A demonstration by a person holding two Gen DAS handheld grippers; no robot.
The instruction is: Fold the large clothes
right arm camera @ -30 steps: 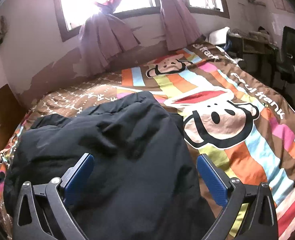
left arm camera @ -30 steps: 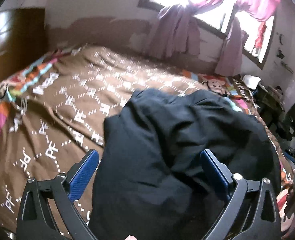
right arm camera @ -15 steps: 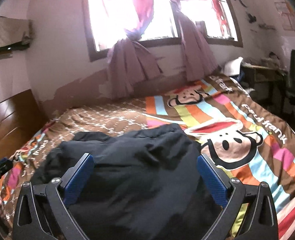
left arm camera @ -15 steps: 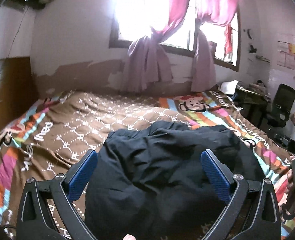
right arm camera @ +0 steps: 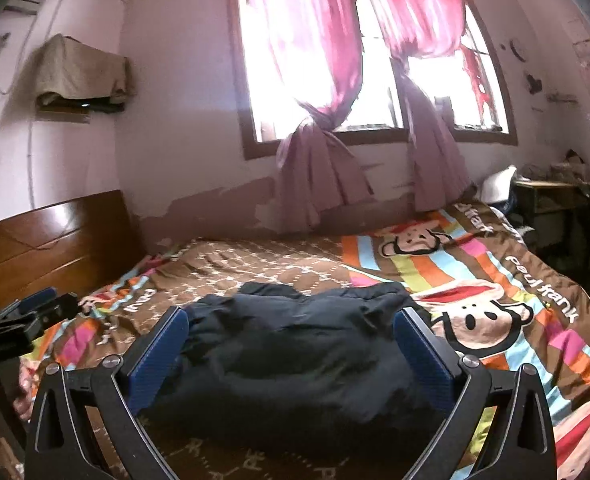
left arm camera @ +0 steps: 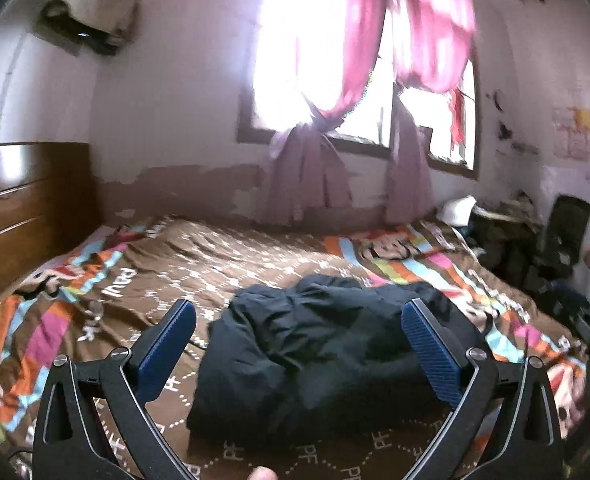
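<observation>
Your left gripper [left arm camera: 299, 340] and your right gripper [right arm camera: 291, 340] both stand spread wide, holding nothing, clear of the cloth. Just beyond them the black garment [left arm camera: 319, 356] lies bunched in a mound on the patterned bedspread [left arm camera: 95, 304]. Farther back stand the wooden headboard [right arm camera: 51, 240] and the pink curtains [right arm camera: 319, 80] at the window.

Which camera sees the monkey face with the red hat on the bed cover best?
The right wrist view: the monkey face there is large and sharp, beside the black garment. The left wrist view shows only a blurred sliver of it behind that claw's finger.
</observation>
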